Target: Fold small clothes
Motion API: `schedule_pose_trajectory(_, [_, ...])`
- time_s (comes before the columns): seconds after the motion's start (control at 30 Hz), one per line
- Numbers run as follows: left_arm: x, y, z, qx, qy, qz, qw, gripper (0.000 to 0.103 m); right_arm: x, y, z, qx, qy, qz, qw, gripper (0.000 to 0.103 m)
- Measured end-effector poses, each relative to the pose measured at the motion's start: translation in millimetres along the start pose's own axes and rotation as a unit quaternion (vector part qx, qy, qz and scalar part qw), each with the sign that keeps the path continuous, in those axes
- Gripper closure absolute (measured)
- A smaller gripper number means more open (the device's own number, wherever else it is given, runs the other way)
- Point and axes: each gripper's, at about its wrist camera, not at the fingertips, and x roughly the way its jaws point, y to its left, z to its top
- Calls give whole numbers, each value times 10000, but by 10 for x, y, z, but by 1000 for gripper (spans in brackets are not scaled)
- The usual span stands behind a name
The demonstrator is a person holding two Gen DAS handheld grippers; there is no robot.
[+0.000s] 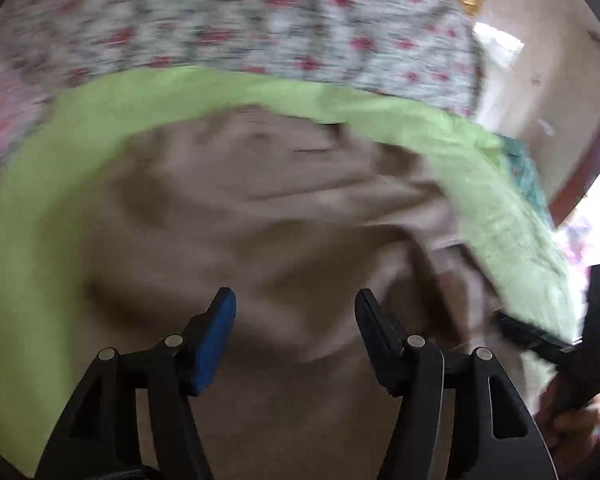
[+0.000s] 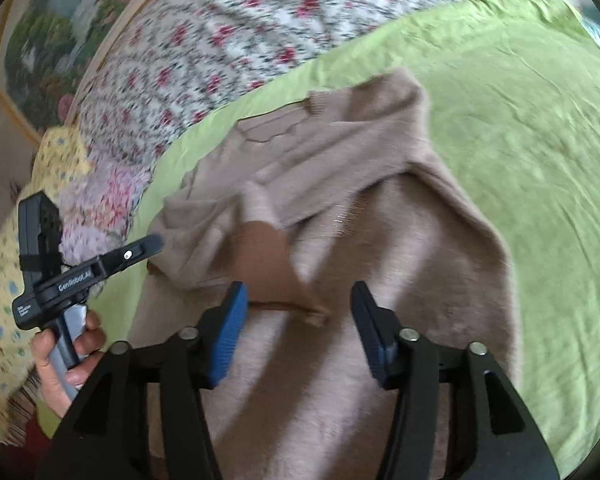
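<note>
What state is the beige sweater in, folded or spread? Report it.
Partly folded. In the right wrist view the beige sweater lies on the green sheet with its upper part doubled over the body.

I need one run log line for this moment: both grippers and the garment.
left gripper: open, above beige sweater | right gripper: open, holds nothing | sweater: partly folded on green sheet | phase: between grasps
</note>
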Motion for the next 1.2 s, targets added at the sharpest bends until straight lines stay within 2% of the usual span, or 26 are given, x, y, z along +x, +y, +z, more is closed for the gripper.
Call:
schedule_pose_trajectory(0.13, [101, 607, -190, -308, 277, 903, 9951, 41, 175, 258, -1, -696, -1, -260, 9972, 33])
schedule_pose_trajectory(0.2, [167, 840, -241, -383, 306, 1232, 9912, 41, 278, 305, -13, -971, 5, -565, 9937, 32])
schedule_pose_trajectory(0.27, [251, 990, -246, -491, 356, 1437, 9878, 43, 383, 284, -9, -1041, 48, -709, 9920, 32])
schedule_pose_trajectory(0.33, [299, 1072, -228, -633, 309, 1359, 9882, 43, 471, 217, 32, -942, 33, -740, 9928, 34])
schedule_pose_trajectory(0.37, [318, 1090, -207, -675, 273, 1339, 9883, 43, 521, 188, 64, -901, 52, -712, 9934, 55])
schedule_pose_trajectory(0.4, [351, 1084, -173, -670, 254, 1374, 9879, 43, 592, 166, 125, -870, 160, -666, 9939, 93])
schedule_pose_trajectory(0.47, [427, 1051, -91, -630, 191, 1500, 9865, 43, 656, 215, 276, -864, 330, -649, 9936, 92])
schedule_pose_trajectory(0.5, [487, 1037, -29, -630, 154, 1584, 9852, 43, 604, 269, 398, -875, 243, -489, 9947, 93])
schedule_pose_trajectory(0.53, [516, 1024, 14, -645, 127, 1646, 9842, 43, 516, 331, 507, -863, 127, -253, 9959, 93])
schedule_pose_trajectory(0.6, [512, 1037, 84, -754, 1, 1703, 9825, 43, 135, 511, 862, -746, -321, 636, 9947, 93])
schedule_pose_trajectory(0.67, [487, 1056, 107, -919, -144, 1810, 9791, 43, -255, 622, 1128, -660, -796, 1306, 9860, 93])
schedule_pose_trajectory(0.7, [480, 1086, 110, -1034, -203, 1898, 9761, 43, -387, 638, 1215, -635, -971, 1432, 9829, 93])
schedule_pose_trajectory(0.77, [484, 1187, 75, -1296, -225, 1968, 9716, 42, -526, 579, 1319, -635, -1149, 1294, 9829, 93])
schedule_pose_trajectory(0.83, [485, 1281, 50, -1532, -247, 1895, 9695, 41, -410, 418, 1304, -565, -998, 1022, 9881, 93])
schedule_pose_trajectory(0.97, [427, 1382, 15, -1861, -393, 1787, 9654, 41, 182, -192, 1069, 197, -78, 457, 9987, 93])
schedule_pose_trajectory(1.07, [343, 1446, -37, -2103, -542, 1626, 9625, 41, 450, -514, 911, 617, 398, 228, 9970, 93])
schedule_pose_trajectory(1.17, [321, 1521, -107, -2338, -547, 1439, 9600, 41, 393, -562, 970, 629, 272, 338, 9971, 92])
schedule_pose_trajectory(1.2, [334, 1535, -115, -2394, -514, 1395, 9595, 41, 390, -576, 998, 597, 264, 207, 9977, 92])
